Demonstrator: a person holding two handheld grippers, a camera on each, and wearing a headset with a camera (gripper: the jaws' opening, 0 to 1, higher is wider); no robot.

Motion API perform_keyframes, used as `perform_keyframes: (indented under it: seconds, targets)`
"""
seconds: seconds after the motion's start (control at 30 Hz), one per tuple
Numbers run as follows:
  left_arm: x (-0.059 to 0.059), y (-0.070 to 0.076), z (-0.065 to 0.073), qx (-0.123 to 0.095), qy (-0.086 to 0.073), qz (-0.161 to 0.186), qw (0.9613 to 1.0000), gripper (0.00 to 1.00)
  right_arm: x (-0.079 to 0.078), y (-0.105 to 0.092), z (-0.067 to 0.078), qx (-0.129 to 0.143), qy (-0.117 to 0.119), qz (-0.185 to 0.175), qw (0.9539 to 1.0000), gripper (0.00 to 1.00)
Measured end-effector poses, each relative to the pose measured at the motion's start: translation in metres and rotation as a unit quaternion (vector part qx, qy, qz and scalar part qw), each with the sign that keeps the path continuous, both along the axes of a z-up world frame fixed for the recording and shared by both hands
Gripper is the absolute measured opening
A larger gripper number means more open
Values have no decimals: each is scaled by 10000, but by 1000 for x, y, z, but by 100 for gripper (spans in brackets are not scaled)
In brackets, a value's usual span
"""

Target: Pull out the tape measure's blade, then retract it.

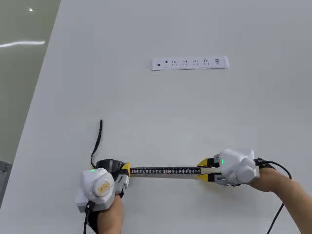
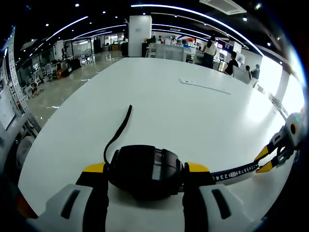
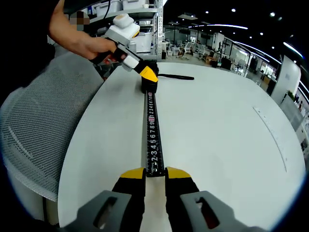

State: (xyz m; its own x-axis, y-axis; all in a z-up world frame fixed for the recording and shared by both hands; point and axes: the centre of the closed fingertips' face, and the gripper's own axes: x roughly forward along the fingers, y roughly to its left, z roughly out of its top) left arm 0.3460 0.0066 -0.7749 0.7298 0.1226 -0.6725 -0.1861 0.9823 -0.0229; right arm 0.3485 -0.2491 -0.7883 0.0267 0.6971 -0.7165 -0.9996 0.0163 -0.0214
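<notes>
Most of the tape measure case (image 1: 110, 165) is hidden under the left gripper (image 1: 122, 171) in the head view. In the left gripper view its jaws cover both sides of the case, and the label on top is too blurred to read. At the end of the blade (image 1: 163, 171) farthest from the case, tip and hook are buried between the jaws of the right gripper (image 1: 202, 170). The blade's numerals are too small to read in the head view. People (image 2: 211, 48) far beyond the case are mere blurs.
</notes>
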Motion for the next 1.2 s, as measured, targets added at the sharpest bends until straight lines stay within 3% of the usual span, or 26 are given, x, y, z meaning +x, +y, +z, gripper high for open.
perform_keyframes:
  seconds: [0.23, 0.33, 1.2]
  targets:
    - [2, 1, 0, 82, 69, -38, 9999, 59, 1, 6, 1, 31, -18, 21, 10000, 14]
    - [2, 2, 0, 114, 9, -49, 9999, 60, 2, 9, 2, 58, -21, 34, 10000, 14]
    - [4, 1, 1, 181, -1, -102, 9998, 60, 4, 27, -3, 104, -29, 130, 9999, 14]
